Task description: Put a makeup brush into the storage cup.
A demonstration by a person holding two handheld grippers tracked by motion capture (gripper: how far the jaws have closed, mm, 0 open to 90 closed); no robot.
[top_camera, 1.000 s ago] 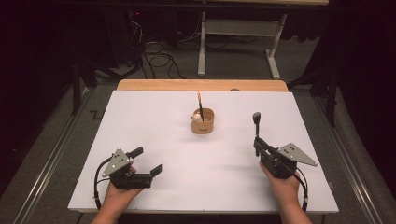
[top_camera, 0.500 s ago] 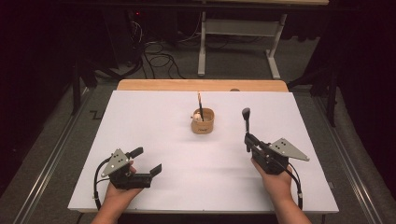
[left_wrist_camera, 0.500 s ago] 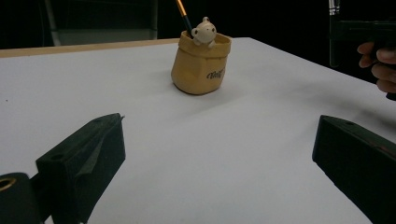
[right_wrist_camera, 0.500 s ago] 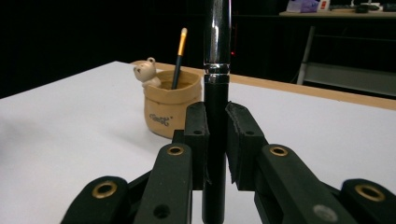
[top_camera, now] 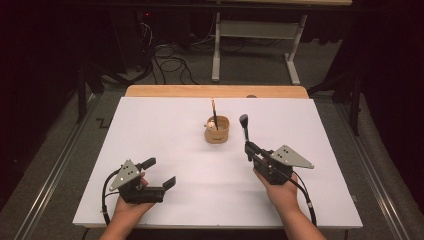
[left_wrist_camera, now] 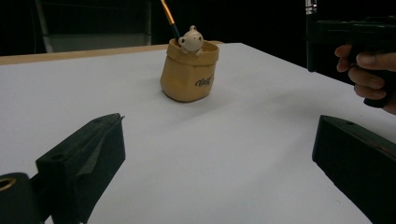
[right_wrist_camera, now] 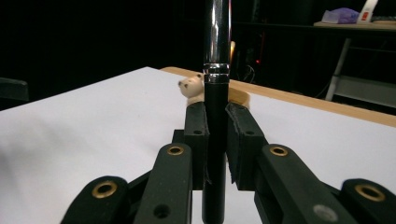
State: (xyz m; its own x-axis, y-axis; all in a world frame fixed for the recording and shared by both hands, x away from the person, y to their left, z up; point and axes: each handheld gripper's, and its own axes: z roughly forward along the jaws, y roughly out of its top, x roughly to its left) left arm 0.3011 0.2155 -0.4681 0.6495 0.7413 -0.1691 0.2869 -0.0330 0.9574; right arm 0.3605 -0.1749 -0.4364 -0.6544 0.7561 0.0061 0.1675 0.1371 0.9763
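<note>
Now, right tool (top_camera: 248, 150): we clench the brush (top_camera: 244, 127), upright.
Cup (top_camera: 217, 130): just left of brush.
Left tool (top_camera: 159, 172): released, idle.

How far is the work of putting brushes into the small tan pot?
Done: one thin orange-handled brush stands in the tan bear-faced pot. In hand: the right gripper clamps a black, chrome-banded brush upright, beside the pot. Left: placing it inside. The left gripper rests open.
</note>
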